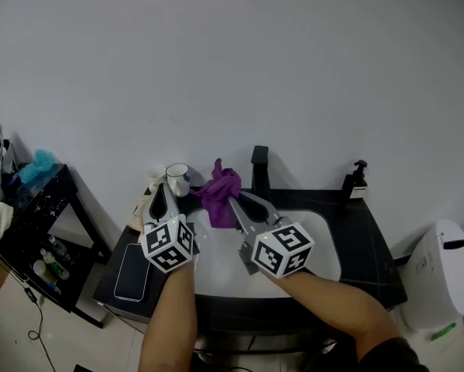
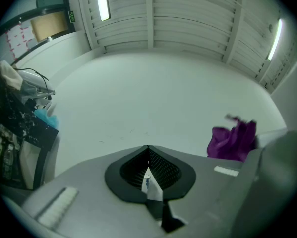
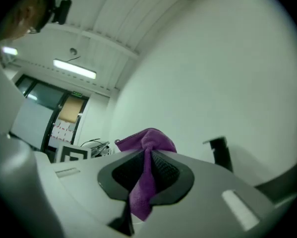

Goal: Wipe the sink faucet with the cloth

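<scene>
The black worktop (image 1: pixel 369 240) carries a white sink (image 1: pixel 323 253), much of it covered by the person's arms and both grippers. The right gripper (image 3: pixel 147 163) is clamped on a crumpled purple cloth (image 1: pixel 218 191), bunched above the jaws with a strip hanging between them; it is held over the sink's back left corner, just beside the black faucet (image 1: pixel 259 167). Only the faucet's upright post can be made out. The left gripper (image 2: pixel 148 155) is closed on nothing.

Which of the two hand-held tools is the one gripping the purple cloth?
The right tool, the one nearer the black faucet: the purple cloth is pinched between its jaws. The left tool is shut on nothing.
</scene>
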Demonstrator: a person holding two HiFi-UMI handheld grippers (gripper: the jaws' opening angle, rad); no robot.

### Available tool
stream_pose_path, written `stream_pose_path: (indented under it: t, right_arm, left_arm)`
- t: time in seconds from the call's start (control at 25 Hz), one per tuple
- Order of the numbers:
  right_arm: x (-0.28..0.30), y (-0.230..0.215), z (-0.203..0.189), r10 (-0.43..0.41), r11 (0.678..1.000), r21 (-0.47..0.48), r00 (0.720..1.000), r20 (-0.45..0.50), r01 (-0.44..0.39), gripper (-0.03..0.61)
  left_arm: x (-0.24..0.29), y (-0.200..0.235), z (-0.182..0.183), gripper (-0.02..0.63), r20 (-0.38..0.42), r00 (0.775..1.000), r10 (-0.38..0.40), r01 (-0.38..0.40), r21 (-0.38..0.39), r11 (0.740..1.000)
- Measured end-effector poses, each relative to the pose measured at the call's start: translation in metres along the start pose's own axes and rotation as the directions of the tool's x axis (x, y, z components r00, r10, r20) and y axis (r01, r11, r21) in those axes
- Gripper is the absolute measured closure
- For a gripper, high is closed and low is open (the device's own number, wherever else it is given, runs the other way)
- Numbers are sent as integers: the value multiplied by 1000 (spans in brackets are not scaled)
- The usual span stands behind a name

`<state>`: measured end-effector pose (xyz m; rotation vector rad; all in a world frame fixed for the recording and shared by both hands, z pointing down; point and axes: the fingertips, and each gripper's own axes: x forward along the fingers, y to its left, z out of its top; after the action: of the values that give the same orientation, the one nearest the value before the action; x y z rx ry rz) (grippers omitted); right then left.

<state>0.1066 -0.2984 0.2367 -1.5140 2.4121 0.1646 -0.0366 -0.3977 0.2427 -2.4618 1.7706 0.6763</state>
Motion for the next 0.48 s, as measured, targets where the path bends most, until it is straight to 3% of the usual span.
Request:
stream_pose_path:
  t: [0.12,0.28,0.36,0.48]
  right_arm:
    - [-36,-8,53,5,982,-188,994,109,16,537]
    - [-80,-59,104,-117,931,-312,965,236,189,537]
    - [-96,-93,107,-191,898,-349,952,239,268,537]
    - [-110,-138,83,-283,868,-375,944,169,327,537]
  left_arm:
    - [2,-11,-6,595,-21,999,-34,35,41,999]
    - [4,-33,-18,596,-66,993,-101,107,89,990]
    - [4,-45,-28,595,-103,985,-138,148,94,985]
    - [4,-59,-46,596,-166,969,-182,196,69,978]
